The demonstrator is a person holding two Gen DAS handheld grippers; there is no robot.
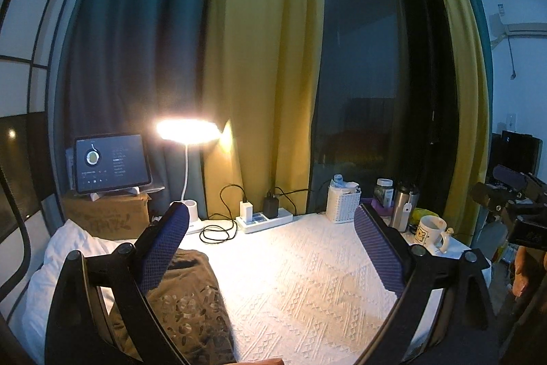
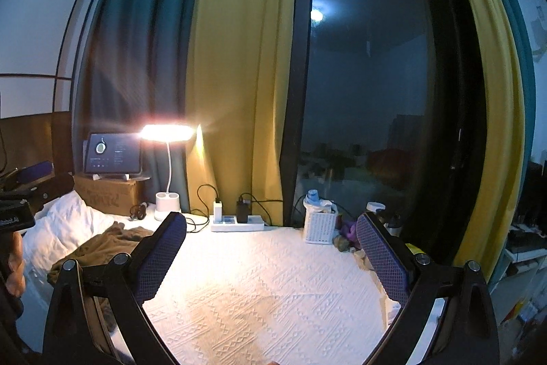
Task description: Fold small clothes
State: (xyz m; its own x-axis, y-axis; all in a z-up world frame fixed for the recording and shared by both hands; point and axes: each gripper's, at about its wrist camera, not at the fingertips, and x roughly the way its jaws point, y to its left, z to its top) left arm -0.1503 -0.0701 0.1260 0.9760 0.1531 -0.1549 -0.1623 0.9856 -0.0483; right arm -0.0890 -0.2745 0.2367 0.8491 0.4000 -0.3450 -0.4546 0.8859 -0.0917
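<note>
A brown patterned garment (image 1: 189,300) lies crumpled at the left of the white textured tablecloth (image 1: 301,269); in the right wrist view it (image 2: 109,243) lies at the left, partly behind my finger. My left gripper (image 1: 273,245) is open and empty above the table, its left finger over the garment's edge. My right gripper (image 2: 271,248) is open and empty above the bare cloth (image 2: 259,289). The right gripper also shows at the far right of the left wrist view (image 1: 509,204).
A lit desk lamp (image 1: 186,132), a tablet (image 1: 111,161) on a cardboard box (image 1: 106,214), a power strip (image 1: 265,218) with cables, a white basket (image 1: 342,202), a steel flask (image 1: 403,206) and a mug (image 1: 430,233) line the table's back. A white pillow (image 1: 65,262) lies left.
</note>
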